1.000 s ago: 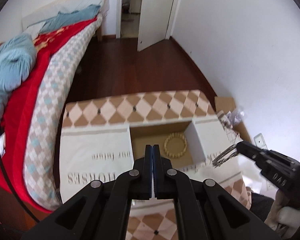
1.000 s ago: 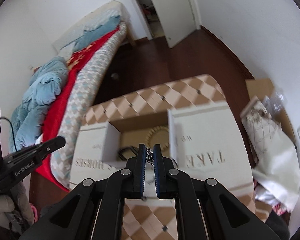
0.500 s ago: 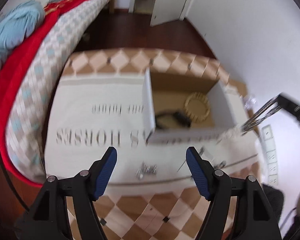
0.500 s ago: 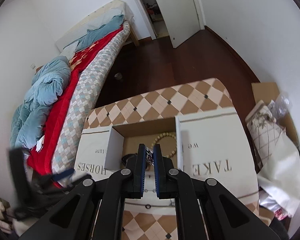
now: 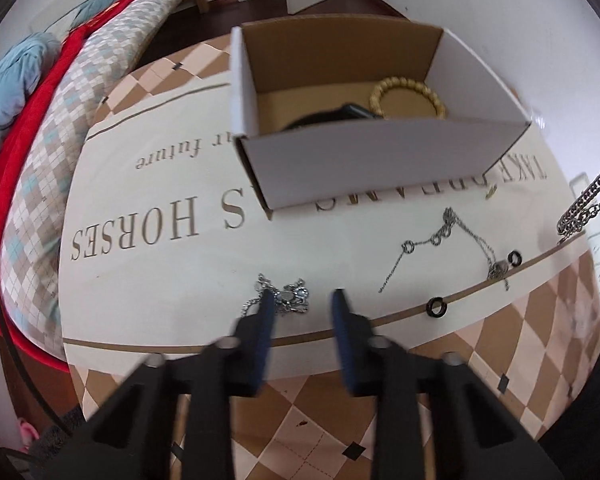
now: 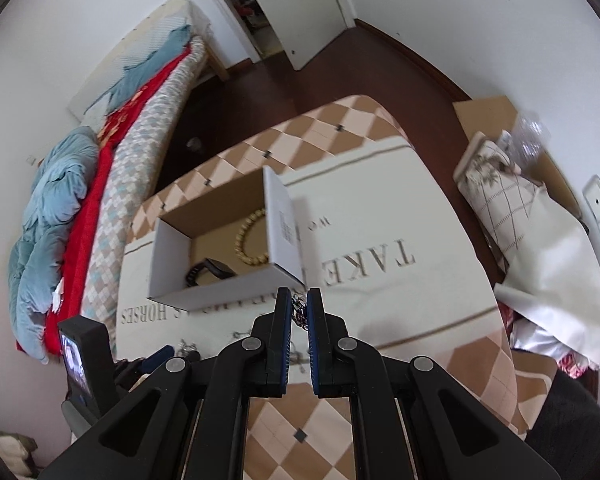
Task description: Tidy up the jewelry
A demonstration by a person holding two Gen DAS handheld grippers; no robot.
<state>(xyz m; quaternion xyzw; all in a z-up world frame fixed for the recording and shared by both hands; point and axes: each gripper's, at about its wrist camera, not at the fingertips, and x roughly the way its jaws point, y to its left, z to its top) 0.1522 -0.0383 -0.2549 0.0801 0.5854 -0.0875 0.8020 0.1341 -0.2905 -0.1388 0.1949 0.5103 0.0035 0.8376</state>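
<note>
Blue-padded left gripper has just been closing, jaws still apart, its left fingertip over a small silver necklace at lower centre of the cloth; nothing is clamped. Right gripper is pinched on a steel chain. The cardboard box holds a wooden bead bracelet and a half-hidden black band.

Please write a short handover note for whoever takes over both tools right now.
Left tool: jaws have just been closing, still apart, above the crumpled silver chain; nothing gripped.
Right tool: shut on a heavy link chain.
Done: beaded bracelet and a black band lie in the cardboard box.
Left: both chains, the thin necklace and two black rings on the table.
</note>
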